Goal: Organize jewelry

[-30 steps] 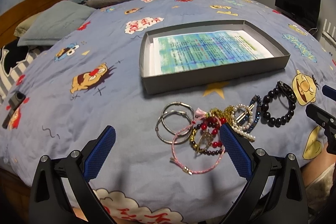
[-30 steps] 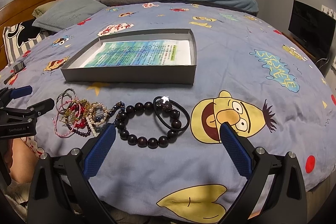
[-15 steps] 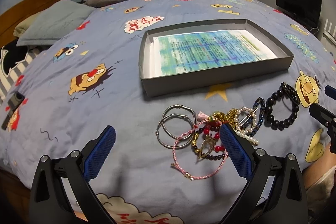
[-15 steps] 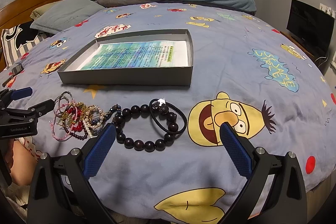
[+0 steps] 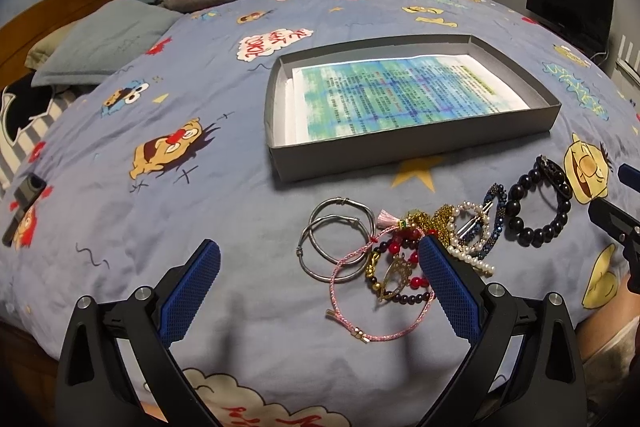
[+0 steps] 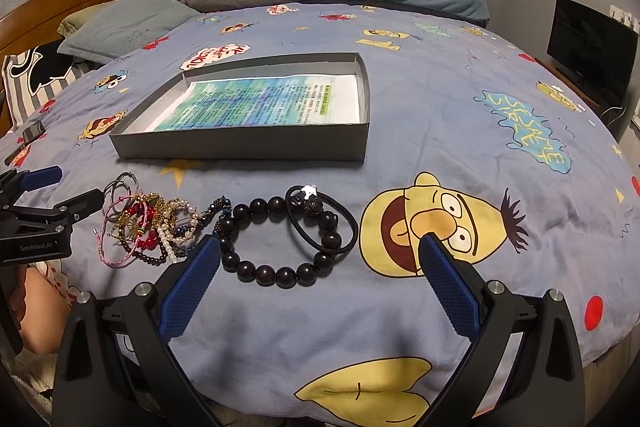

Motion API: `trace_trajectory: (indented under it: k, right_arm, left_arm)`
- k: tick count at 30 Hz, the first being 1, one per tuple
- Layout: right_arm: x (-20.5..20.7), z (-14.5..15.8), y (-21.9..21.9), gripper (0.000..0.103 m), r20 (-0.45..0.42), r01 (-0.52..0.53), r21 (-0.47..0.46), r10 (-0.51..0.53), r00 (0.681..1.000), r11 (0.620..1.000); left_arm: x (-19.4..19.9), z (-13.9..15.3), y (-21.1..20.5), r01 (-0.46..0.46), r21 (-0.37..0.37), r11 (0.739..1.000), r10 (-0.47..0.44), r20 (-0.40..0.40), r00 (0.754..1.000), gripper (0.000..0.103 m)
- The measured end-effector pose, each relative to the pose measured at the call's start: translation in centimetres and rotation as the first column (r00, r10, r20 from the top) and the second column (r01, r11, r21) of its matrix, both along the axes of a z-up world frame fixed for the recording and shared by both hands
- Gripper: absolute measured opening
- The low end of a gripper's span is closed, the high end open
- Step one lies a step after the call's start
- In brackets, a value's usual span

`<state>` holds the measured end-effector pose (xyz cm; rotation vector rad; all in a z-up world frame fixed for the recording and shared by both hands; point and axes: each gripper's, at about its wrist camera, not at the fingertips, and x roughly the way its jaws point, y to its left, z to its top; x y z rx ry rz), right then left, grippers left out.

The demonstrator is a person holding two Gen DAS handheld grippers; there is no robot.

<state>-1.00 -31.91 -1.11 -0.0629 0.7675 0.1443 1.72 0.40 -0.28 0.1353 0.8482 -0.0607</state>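
Jewelry lies in a loose row on the cartoon-print bedspread [image 5: 200,211] in front of both grippers: two silver bangles [image 5: 334,241], a pink cord bracelet [image 5: 380,291] and a tangle of beaded and pearl strands [image 5: 460,231] sit between and just ahead of the wide-open left gripper [image 5: 316,267]. The dark bead bracelet [image 6: 276,239], with a black hair tie [image 6: 324,223] overlapping it, lies between the fingers of the right gripper [image 6: 320,263], also spread wide and holding nothing. Beyond the jewelry stands a shallow grey box [image 5: 416,147] holding only a printed sheet [image 5: 400,95].
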Motion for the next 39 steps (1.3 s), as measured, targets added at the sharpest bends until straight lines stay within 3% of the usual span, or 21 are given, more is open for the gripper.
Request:
trace_trajectory:
  k: [20,25,32,34,37,39]
  right_arm:
    - [2.1,-1.5,0.5,0.097,-0.025,-0.02,0.016,0.02,0.999,1.0]
    - [3.1,-2.2,1.2,0.065,-0.027,-0.043,-0.026,0.043,0.999,0.999]
    - [3.7,-3.4,2.1,0.037,-0.033,-0.064,-0.095,0.061,0.998,0.993]
    - [3.9,-3.6,2.0,0.024,-0.028,-0.053,-0.109,0.051,0.998,0.993]
    - [4.0,-3.3,1.4,0.008,-0.018,-0.044,-0.091,0.043,0.999,0.995]
    - [4.1,-3.0,1.2,0.005,-0.011,-0.046,-0.081,0.045,0.999,0.996]
  left_arm:
    - [0.8,-1.1,0.3,0.002,-0.011,1.0,-0.002,-0.029,1.0,0.098]
    - [1.0,-1.2,0.7,0.002,-0.02,1.0,-0.002,-0.033,0.999,0.098]
    - [1.4,-1.6,1.9,-0.012,-0.037,0.999,0.011,-0.04,0.999,0.098]
    - [1.5,-1.7,2.4,-0.019,-0.052,0.998,0.016,-0.047,0.999,0.098]
    - [1.7,-1.8,3.1,-0.024,-0.078,0.997,0.02,-0.052,0.998,0.098]
    - [1.8,-1.8,3.3,-0.026,-0.075,0.997,0.023,-0.048,0.999,0.098]
